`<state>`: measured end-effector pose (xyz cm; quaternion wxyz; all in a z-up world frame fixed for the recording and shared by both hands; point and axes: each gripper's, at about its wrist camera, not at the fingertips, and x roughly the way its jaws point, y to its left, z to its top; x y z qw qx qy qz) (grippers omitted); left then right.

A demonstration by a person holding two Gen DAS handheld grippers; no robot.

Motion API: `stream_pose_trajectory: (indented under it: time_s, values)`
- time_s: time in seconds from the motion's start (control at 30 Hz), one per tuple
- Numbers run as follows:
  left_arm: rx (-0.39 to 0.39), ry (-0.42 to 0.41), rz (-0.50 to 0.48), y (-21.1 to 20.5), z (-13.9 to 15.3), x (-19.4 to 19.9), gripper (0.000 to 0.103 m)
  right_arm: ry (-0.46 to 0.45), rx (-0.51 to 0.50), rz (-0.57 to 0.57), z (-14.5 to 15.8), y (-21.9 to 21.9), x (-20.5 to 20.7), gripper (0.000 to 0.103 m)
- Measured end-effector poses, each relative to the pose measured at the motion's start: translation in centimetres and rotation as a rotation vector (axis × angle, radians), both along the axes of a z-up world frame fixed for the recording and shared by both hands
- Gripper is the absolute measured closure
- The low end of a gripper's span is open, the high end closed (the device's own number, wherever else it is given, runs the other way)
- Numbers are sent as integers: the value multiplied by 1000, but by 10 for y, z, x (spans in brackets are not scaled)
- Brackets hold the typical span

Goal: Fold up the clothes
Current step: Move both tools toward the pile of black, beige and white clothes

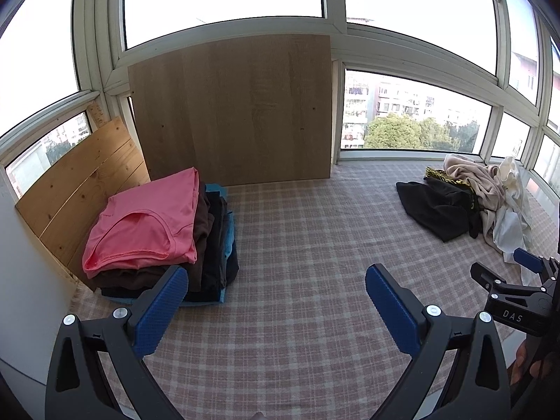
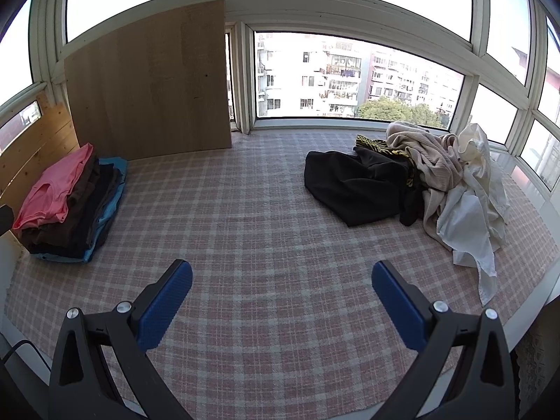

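A stack of folded clothes with a pink shirt (image 1: 147, 224) on top sits at the left on the checked cloth; it also shows in the right wrist view (image 2: 56, 189). A heap of unfolded clothes lies at the right: a black garment (image 1: 437, 210) (image 2: 353, 182), a beige one (image 2: 430, 154) and a white one (image 2: 469, 224). My left gripper (image 1: 276, 283) is open and empty above the cloth, just right of the stack. My right gripper (image 2: 281, 276) is open and empty above the middle of the cloth; it also shows at the right edge of the left wrist view (image 1: 507, 273).
A pink-and-white checked cloth (image 2: 266, 217) covers the surface. A large wooden board (image 1: 231, 112) leans against the window at the back. A pine plank panel (image 1: 80, 189) stands behind the stack. Windows surround the surface on the far and right sides.
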<state>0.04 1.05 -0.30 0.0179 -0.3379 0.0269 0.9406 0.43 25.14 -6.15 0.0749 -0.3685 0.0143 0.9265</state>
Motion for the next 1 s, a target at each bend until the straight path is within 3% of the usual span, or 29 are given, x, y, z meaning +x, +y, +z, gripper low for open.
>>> stream_pose_trajectory:
  time_s: [0.6,1.0]
  values:
    - [8,-20,-47,13,-6,-4,1,-6,3,-59,1,12,4,0]
    - [5,-79,-140,62,-16,-27,1,-18,-16,-194,4,76,21,0]
